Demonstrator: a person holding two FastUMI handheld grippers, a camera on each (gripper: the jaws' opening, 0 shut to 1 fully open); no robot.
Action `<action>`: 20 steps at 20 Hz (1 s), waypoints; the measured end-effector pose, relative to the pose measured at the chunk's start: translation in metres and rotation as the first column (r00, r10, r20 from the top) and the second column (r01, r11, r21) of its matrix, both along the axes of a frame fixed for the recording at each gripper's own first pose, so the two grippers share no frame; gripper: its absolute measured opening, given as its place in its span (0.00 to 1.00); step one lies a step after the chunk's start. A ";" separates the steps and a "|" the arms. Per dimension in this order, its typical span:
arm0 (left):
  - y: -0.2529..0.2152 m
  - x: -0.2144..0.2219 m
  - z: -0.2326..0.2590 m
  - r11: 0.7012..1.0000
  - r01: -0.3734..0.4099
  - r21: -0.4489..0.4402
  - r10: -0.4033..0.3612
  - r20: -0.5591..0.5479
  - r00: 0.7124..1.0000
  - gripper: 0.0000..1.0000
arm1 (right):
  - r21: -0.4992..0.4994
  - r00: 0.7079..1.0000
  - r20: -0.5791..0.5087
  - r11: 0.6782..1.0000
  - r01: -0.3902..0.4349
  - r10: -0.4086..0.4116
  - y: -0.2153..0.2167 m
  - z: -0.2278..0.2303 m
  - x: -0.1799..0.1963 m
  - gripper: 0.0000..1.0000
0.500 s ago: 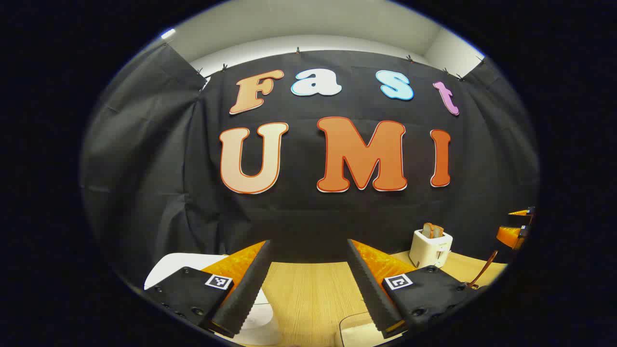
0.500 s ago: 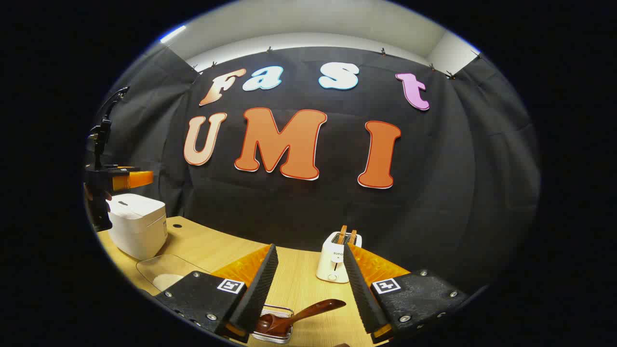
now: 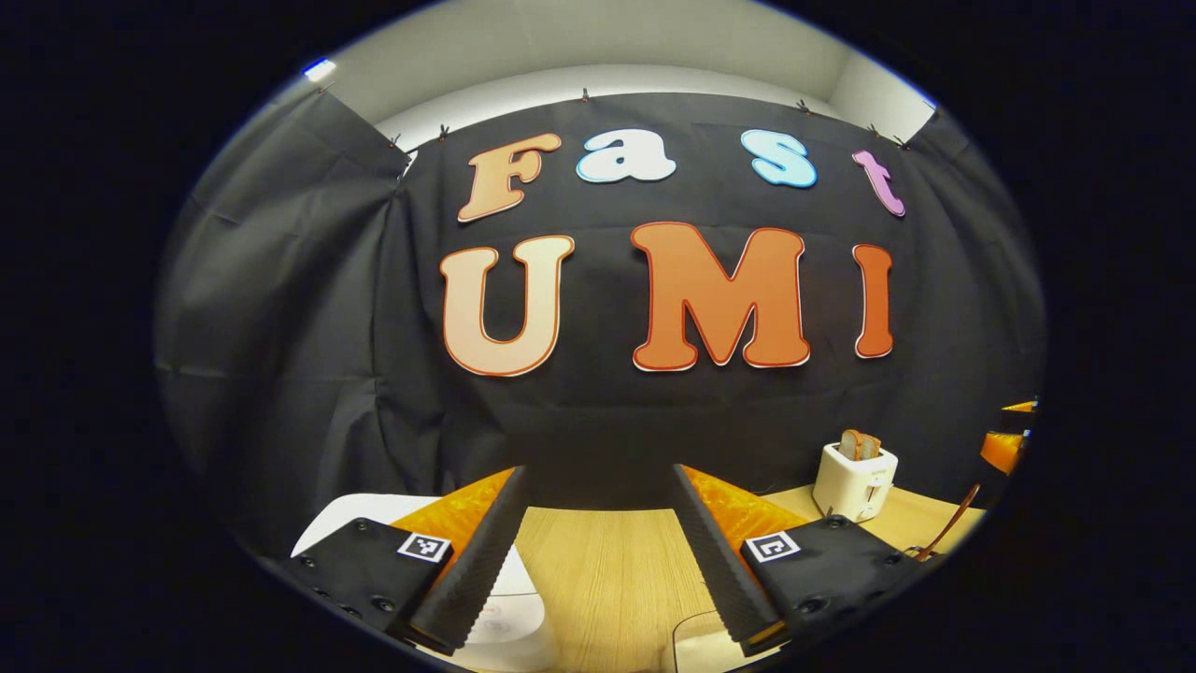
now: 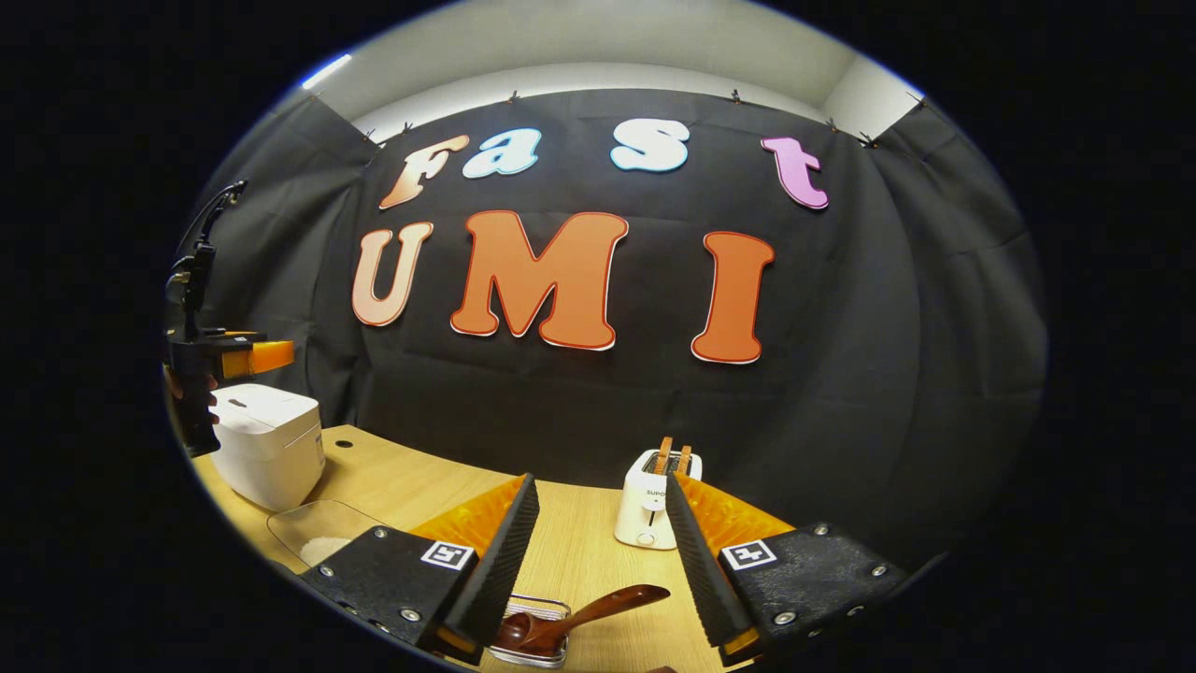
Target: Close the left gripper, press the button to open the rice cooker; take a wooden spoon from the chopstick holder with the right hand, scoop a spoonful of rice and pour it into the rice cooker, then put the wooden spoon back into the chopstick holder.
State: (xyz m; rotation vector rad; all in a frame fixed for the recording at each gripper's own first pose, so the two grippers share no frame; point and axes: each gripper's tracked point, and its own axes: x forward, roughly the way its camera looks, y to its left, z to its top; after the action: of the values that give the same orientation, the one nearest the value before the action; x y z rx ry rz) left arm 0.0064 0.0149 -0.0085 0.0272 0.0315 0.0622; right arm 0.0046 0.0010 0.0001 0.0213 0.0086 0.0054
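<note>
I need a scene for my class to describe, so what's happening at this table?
A person holds two grippers above a wooden table. The left gripper hangs open over the closed white rice cooker. The right gripper is open above a wooden spoon lying in a holder. Nothing is gripped.

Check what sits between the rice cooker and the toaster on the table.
In the right gripper view, a clear container holding some rice lies nearer the rice cooker; from there to the toaster the table is bare wood.
</note>
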 end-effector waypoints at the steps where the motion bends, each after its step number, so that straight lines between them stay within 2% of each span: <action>1: 0.002 0.000 0.001 1.000 -0.001 0.001 0.001 0.002 1.000 0.99 | 0.000 1.000 0.001 1.000 -0.004 0.004 0.001 0.000 0.000 0.81; 8: 0.013 -0.003 0.014 0.999 -0.031 0.024 0.030 0.026 0.999 0.98 | 0.002 1.000 0.010 1.000 -0.007 0.007 0.003 0.006 -0.001 0.81; 10: 0.011 -0.004 0.019 1.000 -0.014 0.019 0.013 0.030 0.999 0.85 | -0.007 1.000 0.028 1.000 -0.005 0.005 0.003 0.014 -0.003 0.81; 14: 0.025 -0.004 0.029 0.999 -0.047 0.004 0.047 0.049 0.998 0.09 | -0.018 0.998 0.054 1.000 -0.013 0.014 0.006 0.022 -0.004 0.81; 15: 0.027 -0.005 0.030 0.999 -0.044 0.004 0.044 0.037 0.998 0.05 | -0.022 0.998 0.052 1.000 -0.015 0.016 0.007 0.021 -0.004 0.81; 18: 0.043 -0.003 0.024 0.996 -0.080 -0.027 0.080 0.000 0.997 0.04 | -0.032 0.999 0.043 0.999 -0.008 0.009 0.006 0.016 -0.006 0.81; 20: 0.066 -0.003 0.023 0.990 -0.138 -0.014 0.138 -0.023 0.990 0.04 | -0.037 0.999 0.043 0.999 -0.008 0.009 0.005 0.016 -0.005 0.81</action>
State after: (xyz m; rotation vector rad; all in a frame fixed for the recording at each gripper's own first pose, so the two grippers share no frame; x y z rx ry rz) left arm 0.0039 0.0812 0.0150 0.0099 0.0556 0.2001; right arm -0.0003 0.0063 0.0166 -0.0155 -0.0346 0.0141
